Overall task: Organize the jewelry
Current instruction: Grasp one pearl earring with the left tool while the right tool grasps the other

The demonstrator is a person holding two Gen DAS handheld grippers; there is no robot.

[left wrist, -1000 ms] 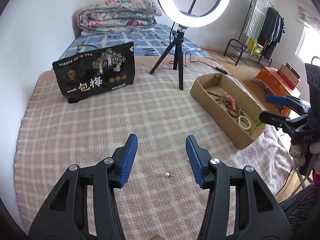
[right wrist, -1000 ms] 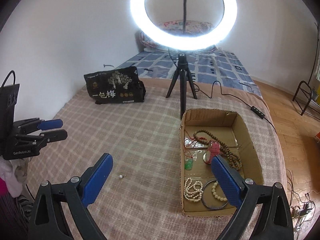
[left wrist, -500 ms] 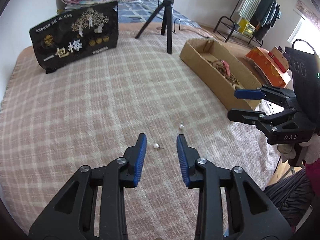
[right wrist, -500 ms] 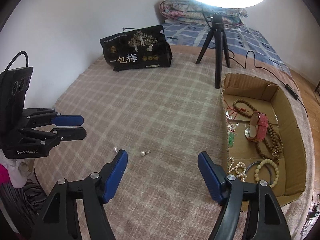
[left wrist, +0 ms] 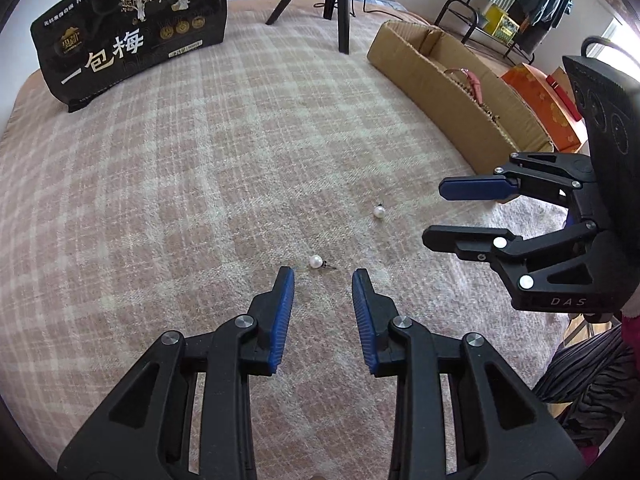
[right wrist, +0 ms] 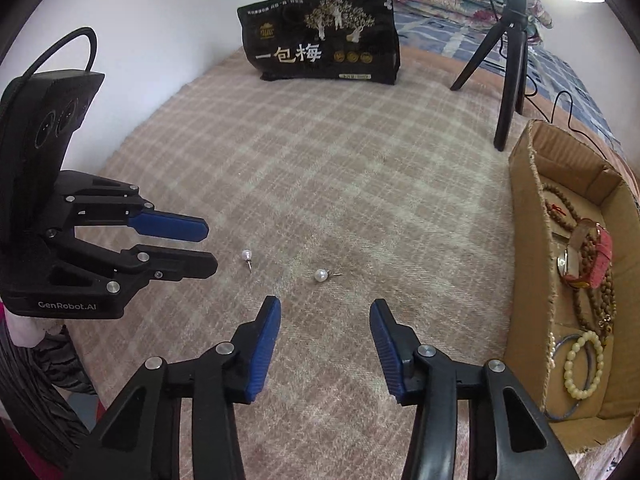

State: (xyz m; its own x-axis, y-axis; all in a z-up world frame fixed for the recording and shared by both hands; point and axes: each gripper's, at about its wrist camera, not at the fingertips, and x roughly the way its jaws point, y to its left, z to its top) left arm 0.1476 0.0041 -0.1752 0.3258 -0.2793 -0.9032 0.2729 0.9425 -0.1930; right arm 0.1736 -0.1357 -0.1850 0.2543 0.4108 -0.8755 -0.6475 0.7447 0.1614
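Two hand-held grippers have dropped toward a checked blanket [left wrist: 168, 184] since a second ago, each now poised just short of a pearl stud earring. The left gripper [left wrist: 323, 276], whose jaws had narrowed a moment earlier, stands part-spread and empty, its blue pads [left wrist: 282, 312] flanking bare cloth just short of the near earring [left wrist: 316, 261]. That stud lies flat, pearl toward the left of the left wrist view, its pin running to the right, roughly across the gap between the jaws. The right gripper [right wrist: 325, 308] is closing, nothing yet between its fingers [right wrist: 262, 352]; the far earring [right wrist: 321, 275] rests just beyond its tips, pearl left, pin pointing right and slightly away in the right wrist view.

The two studs lie near each other but apart on the blanket, well clear of the cardboard box [right wrist: 532, 264] at the right edge, where bead strings, a bangle and a pink watch [right wrist: 592, 256] already sit. Judging by the descent and the narrowed jaws, both hands appear set to pinch one stud each, probably by the pearl, before carrying them to the box. Farther back stand a black printed bag [right wrist: 320, 44] and the legs of a lamp tripod [right wrist: 508, 80].
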